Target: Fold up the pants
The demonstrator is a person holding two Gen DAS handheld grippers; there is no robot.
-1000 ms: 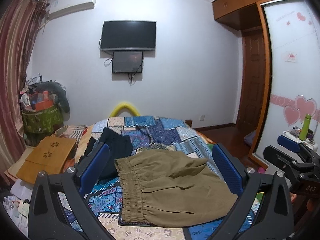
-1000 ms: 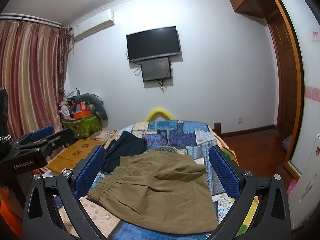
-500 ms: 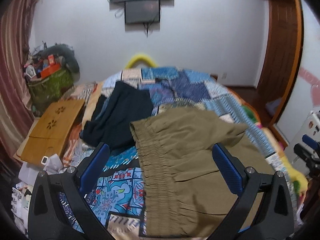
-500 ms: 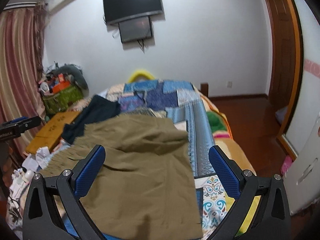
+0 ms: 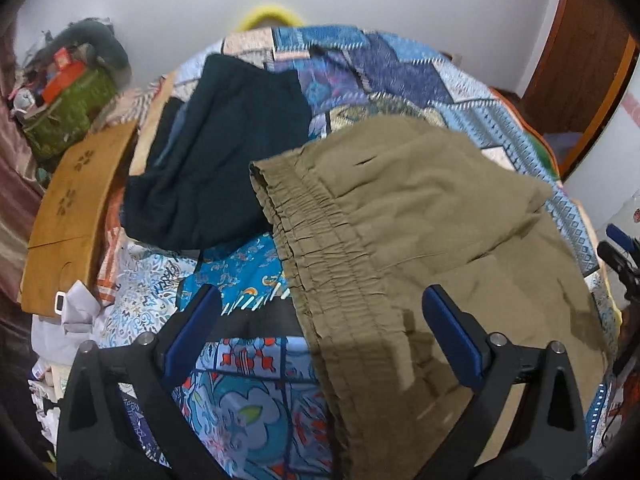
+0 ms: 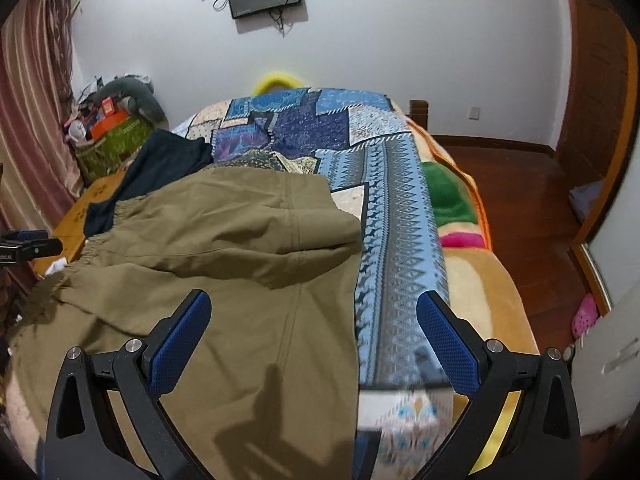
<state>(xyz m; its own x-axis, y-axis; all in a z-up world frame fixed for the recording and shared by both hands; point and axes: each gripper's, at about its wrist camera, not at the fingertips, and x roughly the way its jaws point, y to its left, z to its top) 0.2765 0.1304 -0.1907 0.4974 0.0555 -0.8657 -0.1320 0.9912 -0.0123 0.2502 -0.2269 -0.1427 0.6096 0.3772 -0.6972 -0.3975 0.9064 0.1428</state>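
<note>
Olive-brown pants (image 5: 420, 240) lie spread on a patchwork bedspread (image 5: 240, 400), the gathered elastic waistband (image 5: 320, 264) toward the left, one leg folded over the other. My left gripper (image 5: 320, 320) hovers open above the waistband, holding nothing. In the right wrist view the same pants (image 6: 224, 264) fill the lower left, and my right gripper (image 6: 314, 328) hangs open over the leg-hem side, straddling the pants' right edge. The right gripper (image 5: 620, 252) also shows at the left view's right edge.
A dark navy garment (image 5: 216, 160) lies on the bed beyond the waistband. A wooden lap table (image 5: 68, 220) and a green bag (image 5: 68, 116) of clutter stand left of the bed. Wooden floor (image 6: 516, 208) and a door lie to the right.
Both grippers have tilted downward and moved closer to the pants, which now fill more of each view. The pants have not moved, and both grippers stay open.
</note>
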